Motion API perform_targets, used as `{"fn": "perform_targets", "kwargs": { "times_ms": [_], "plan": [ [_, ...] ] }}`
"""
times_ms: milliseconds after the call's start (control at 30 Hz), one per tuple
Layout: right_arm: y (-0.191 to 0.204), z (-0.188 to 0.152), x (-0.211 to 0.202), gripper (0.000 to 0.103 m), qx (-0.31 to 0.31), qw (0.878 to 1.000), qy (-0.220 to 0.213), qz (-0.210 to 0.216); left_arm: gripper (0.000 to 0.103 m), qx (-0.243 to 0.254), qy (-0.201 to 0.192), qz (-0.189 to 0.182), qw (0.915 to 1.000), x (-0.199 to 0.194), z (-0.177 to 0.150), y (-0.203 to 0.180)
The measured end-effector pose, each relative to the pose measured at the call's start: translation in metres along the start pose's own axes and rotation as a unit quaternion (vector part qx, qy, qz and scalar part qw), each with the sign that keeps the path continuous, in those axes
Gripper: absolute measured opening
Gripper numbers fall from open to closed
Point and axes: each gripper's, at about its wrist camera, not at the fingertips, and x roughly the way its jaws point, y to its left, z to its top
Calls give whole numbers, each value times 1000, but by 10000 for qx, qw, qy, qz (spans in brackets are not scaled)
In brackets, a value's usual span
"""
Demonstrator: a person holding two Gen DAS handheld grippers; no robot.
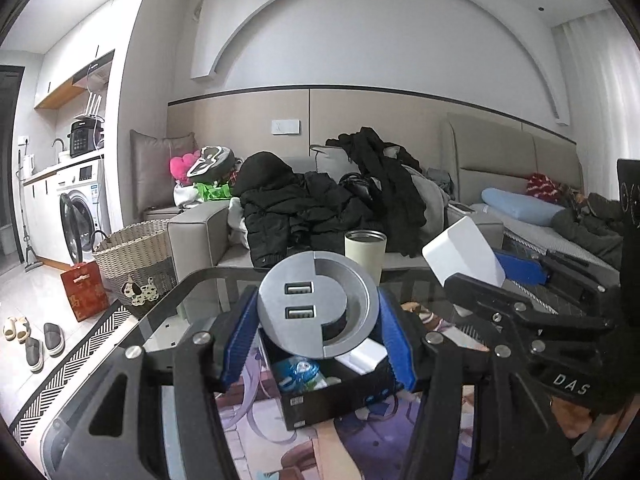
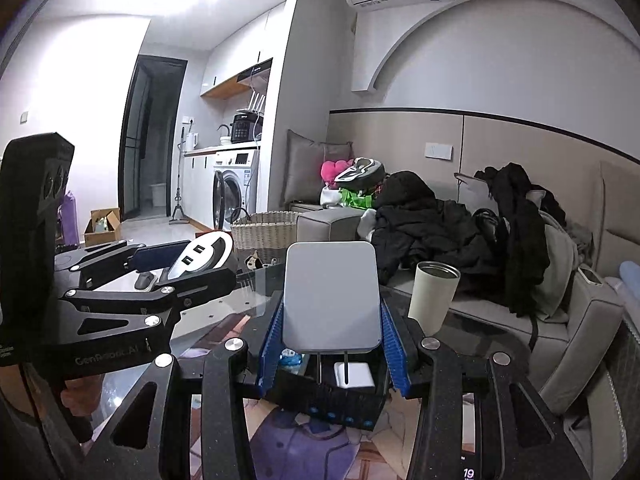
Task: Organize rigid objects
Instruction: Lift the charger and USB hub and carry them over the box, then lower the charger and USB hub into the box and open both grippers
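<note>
Left tool [image 1: 318, 332] clamps a USB hub [image 1: 316, 304]; "GenRobot.AI"-marked right tool [image 2: 332, 344] clamps a white block [image 2: 331, 300].

Small home studio: sofa [image 1: 208, 236], washing machine [image 1: 82, 208], bed [image 1: 532, 216].

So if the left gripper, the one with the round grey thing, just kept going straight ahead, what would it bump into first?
Probably the cream tumbler, which stands on the glass table just past the round USB socket held by the left gripper. Depth is hard to judge; it might pass over it toward the sofa.

Black tongs [image 1: 318, 344], ribbed blue pads [image 1: 394, 344], silver screws, "DAS" lettering.
</note>
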Motion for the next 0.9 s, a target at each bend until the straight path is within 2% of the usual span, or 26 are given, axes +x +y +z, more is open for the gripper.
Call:
{"fn": "perform_targets", "kwargs": {
  "times_ms": [267, 500, 633, 733, 900],
  "plan": [
    [-11, 24, 29, 45, 129, 9996, -94, -212, 58, -192, -174, 151, 9996, 24, 21, 4],
    [-15, 43, 59, 45, 254, 9988, -137, -394, 58, -443, -111, 337, 9984, 55, 29, 14],
    [-16, 49, 83, 45, 282, 9985, -69, -459, 58, -623, 28, 446, 9971, 72, 27, 24],
    [-20, 51, 98, 45, 189, 9990, 58, -395, 58, -548, 159, 631, 9964, 82, 23, 25],
    [-34, 45, 117, 45, 267, 9983, 413, -320, 58, -486, 313, 654, 9962, 91, 20, 23]
  ]
}}
